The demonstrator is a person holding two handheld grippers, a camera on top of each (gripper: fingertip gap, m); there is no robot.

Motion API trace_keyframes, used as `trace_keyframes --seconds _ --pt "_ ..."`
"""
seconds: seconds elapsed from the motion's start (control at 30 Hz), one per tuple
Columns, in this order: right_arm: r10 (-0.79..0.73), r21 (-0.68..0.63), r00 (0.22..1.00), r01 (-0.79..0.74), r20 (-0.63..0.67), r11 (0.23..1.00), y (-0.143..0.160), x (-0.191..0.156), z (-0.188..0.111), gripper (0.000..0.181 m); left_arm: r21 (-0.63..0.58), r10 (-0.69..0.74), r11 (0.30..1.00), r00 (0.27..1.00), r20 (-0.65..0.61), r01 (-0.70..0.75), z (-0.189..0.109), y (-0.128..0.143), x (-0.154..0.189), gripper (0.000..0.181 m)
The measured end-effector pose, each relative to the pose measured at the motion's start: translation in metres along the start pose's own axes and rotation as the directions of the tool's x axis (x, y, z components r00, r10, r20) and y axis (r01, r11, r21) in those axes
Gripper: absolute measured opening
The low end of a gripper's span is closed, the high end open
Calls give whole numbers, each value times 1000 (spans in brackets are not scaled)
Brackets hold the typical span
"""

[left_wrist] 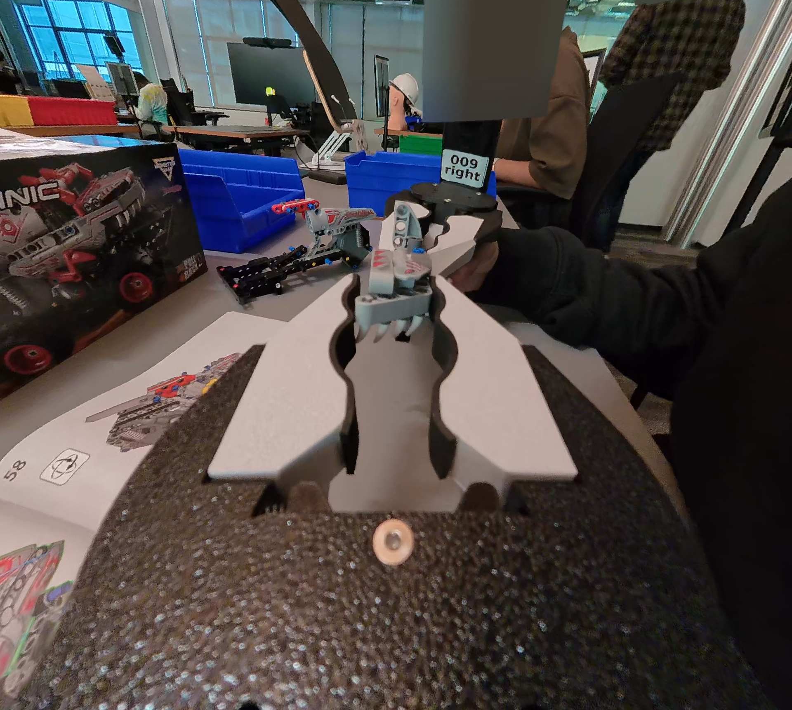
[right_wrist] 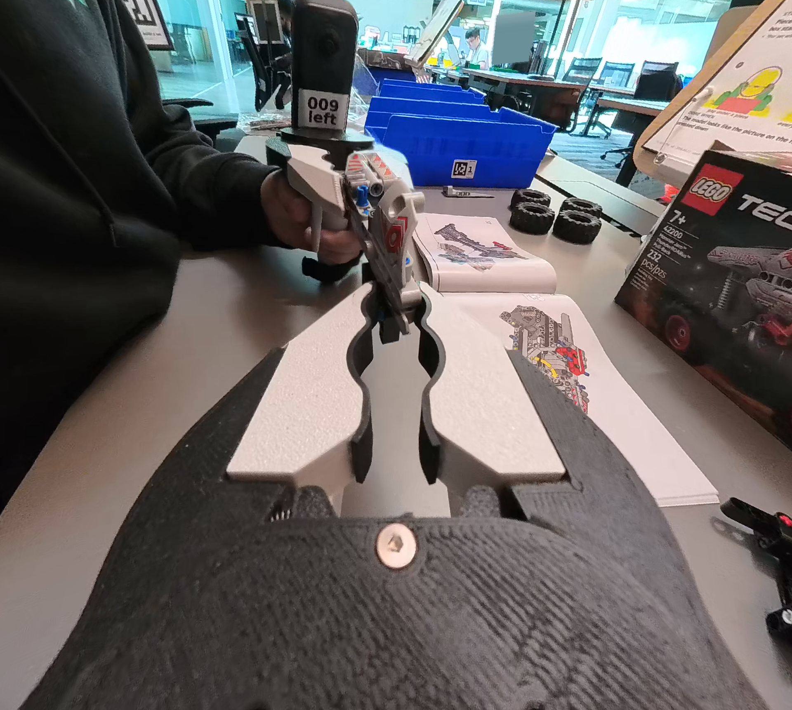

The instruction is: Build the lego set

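Left claw point(left_wrist: 392, 304) and right claw point(right_wrist: 396, 306) both clenched on grey toothed lego assembly point(left_wrist: 392, 286), held above table point(right_wrist: 257, 325).

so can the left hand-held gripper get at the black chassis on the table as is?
Probably not yet. The left hand-held gripper is shut on the grey toothed subassembly, which the right hand-held gripper also grips. The black chassis lies uncovered beyond, so the path looks free once it lets go.

Both grippers point(left_wrist: 392, 295) point(right_wrist: 396, 304) — jaws seemingly clamped
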State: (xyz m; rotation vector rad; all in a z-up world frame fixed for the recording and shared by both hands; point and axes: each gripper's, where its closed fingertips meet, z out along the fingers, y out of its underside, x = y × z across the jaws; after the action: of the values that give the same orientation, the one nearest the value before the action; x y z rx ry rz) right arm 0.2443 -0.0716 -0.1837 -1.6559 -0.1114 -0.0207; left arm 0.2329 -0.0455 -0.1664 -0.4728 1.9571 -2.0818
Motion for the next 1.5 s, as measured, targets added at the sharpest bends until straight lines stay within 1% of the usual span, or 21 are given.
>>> trace_keyframes --seconds 0.17,0.23,0.5,0.77,0.87,0.97,1.03,1.13,1.2,1.3,1.37,1.43,1.5 --pt "-32 -43 999 31 -16 999 6 1 2 13 -44 84 996 996 29 -83 -1 4 -4 29" --pt "-32 -43 999 32 -13 999 6 1 1 13 -42 104 994 994 35 -103 -1 3 -3 29" --pt "-46 -44 999 45 -22 998 6 2 0 14 -43 93 995 995 33 -92 0 4 -2 28" --pt "-50 -37 998 49 -36 998 5 4 0 17 -48 39 998 999 32 -37 0 6 -5 28" --pt "3 -64 1000 -4 -26 998 9 5 1 15 -84 36 996 999 32 -34 -1 9 -7 28" --pt "86 -107 995 -90 -43 990 15 11 3 14 -74 23 997 999 32 -20 -3 6 -10 32" --pt "168 -125 985 -172 -46 977 19 13 3 14 -68 8 998 999 43 -5 -6 4 -15 34" --pt "242 -140 969 -245 -41 959 22 14 2 14 -81 -3 997 999 46 7 -10 5 -22 35" --pt "305 -144 951 -309 -51 940 25 17 1 14 -91 23 996 998 58 -18 -13 3 -27 37" --pt "387 -113 919 -393 -71 912 25 24 -4 14 -138 113 986 989 95 -99 -16 -3 -38 43" --pt "424 -101 900 -434 -105 895 27 31 -7 14 -197 182 967 978 97 -161 -14 -8 -41 42" --pt "431 -112 892 -446 -137 888 31 35 -7 13 -297 262 926 963 59 -234 -8 -9 -39 40" --pt "393 -157 905 -417 -164 895 36 34 -5 13 -432 343 847 939 -4 -311 0 -2 -39 40"
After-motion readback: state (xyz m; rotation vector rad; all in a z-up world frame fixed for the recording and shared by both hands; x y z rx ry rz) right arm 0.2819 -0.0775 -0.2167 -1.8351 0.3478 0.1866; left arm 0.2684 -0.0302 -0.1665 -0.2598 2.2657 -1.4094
